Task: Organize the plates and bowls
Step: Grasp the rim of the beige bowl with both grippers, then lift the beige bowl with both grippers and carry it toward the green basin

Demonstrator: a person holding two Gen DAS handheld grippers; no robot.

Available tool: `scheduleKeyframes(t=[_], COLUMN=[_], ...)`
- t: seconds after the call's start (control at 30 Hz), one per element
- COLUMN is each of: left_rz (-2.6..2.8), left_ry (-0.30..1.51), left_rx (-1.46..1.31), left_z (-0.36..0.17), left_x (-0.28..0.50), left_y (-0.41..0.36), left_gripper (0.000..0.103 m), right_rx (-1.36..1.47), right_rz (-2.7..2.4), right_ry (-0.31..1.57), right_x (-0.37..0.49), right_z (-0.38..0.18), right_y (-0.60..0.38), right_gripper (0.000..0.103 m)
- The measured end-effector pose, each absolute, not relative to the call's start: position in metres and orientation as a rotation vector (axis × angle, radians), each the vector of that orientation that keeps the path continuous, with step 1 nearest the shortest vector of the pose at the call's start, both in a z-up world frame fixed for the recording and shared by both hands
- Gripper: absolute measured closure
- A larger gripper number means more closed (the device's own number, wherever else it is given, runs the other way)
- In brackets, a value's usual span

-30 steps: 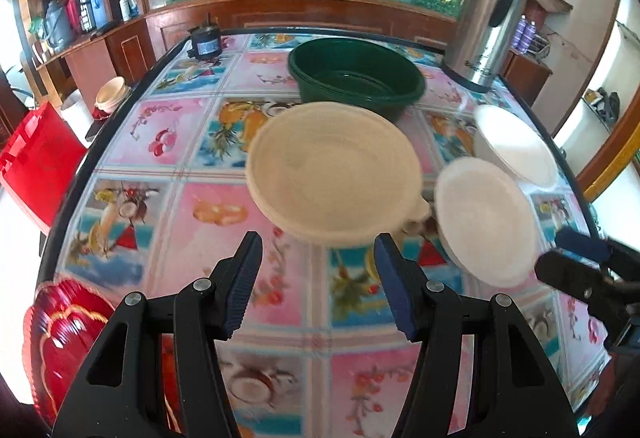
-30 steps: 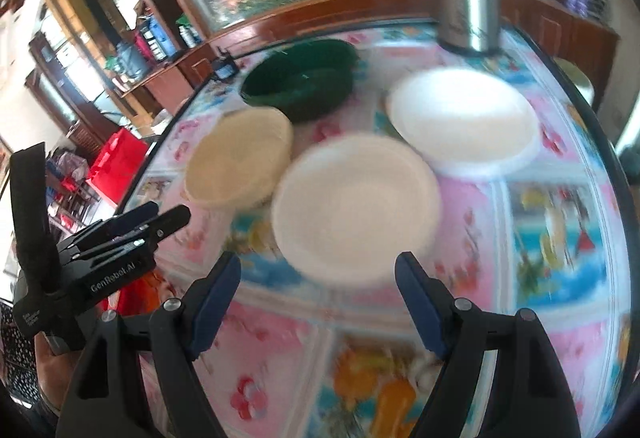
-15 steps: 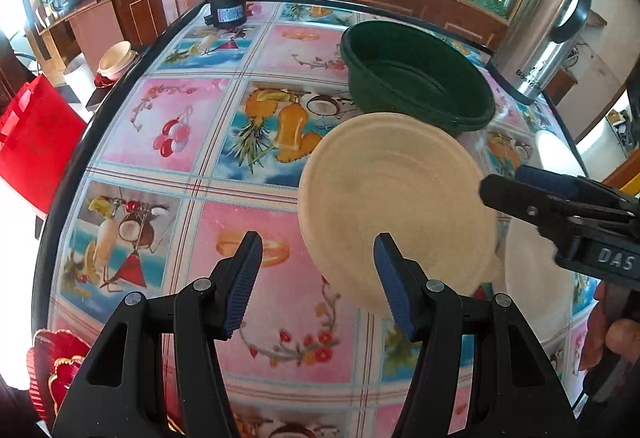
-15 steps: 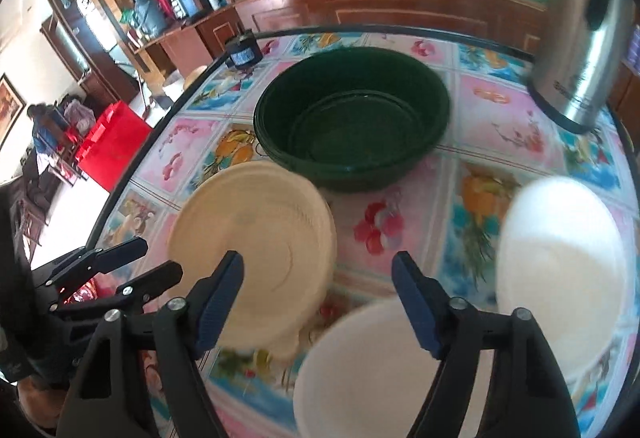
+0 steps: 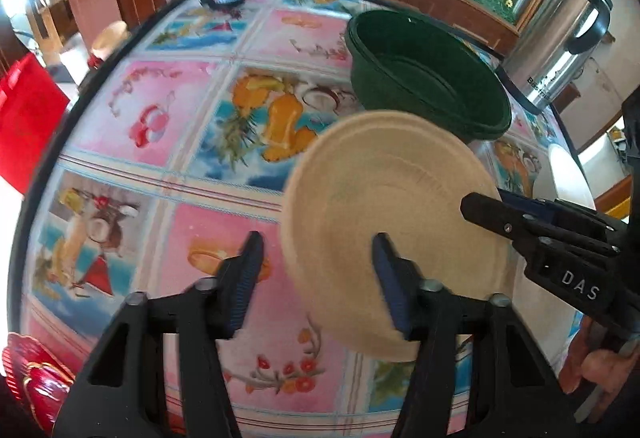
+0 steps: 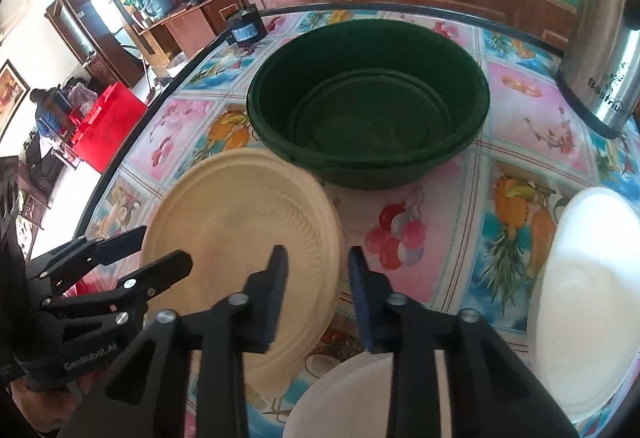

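right claw (image 6: 314, 258) narrow, straddling tan plate (image 6: 240, 238) rim; left claw (image 5: 316, 250) wide.

Plate (image 6: 240, 234): beige, ribbed rim. Basin (image 6: 368, 105): dark green; two plates (image 6: 584, 302) white. Tablecloth (image 5: 168, 117): pink and blue squares, fruit prints.

Left hand-held gripper (image 5: 316, 278) gapes at beige plate (image 5: 392, 230) before green basin (image 5: 428, 77).
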State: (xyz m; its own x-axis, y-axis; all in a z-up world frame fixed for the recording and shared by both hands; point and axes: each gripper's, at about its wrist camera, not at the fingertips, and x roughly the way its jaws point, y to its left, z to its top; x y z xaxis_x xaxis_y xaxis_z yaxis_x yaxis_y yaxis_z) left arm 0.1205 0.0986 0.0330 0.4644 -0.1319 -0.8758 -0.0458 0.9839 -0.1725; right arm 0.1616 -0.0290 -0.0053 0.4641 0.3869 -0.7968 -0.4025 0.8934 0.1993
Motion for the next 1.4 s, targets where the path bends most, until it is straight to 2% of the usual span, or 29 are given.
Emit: scheduleKeyframes(t=[0.13, 0.5, 0.83, 1.4], left_rz=[-0.035, -0.055, -0.061, -0.082], left_ry=[1.095, 1.048, 0.978, 0.964], left_rx=[-0.148, -0.165, -0.12, -0.151], left_z=[0.028, 0.051, 0.075, 0.072], left_x=[0.119, 0.086, 0.025, -0.036], left_y=[0.098, 0.109, 0.118, 0.13], left_gripper=[0.079, 0.079, 0.079, 0.079], right_rx=[-0.03, -0.006, -0.028, -0.041], right_rz=[0.473, 0.492, 0.52, 0.513], right_ry=[0.966, 0.932, 0.889, 0.895], right_x=[0.156, 0.13, 0.082, 0.026], right_z=[-0.004, 0.009, 0.025, 0.013], right_y=[-0.029, -0.028, -0.021, -0.007], right_gripper=[0.082, 0.082, 0.081, 0.078])
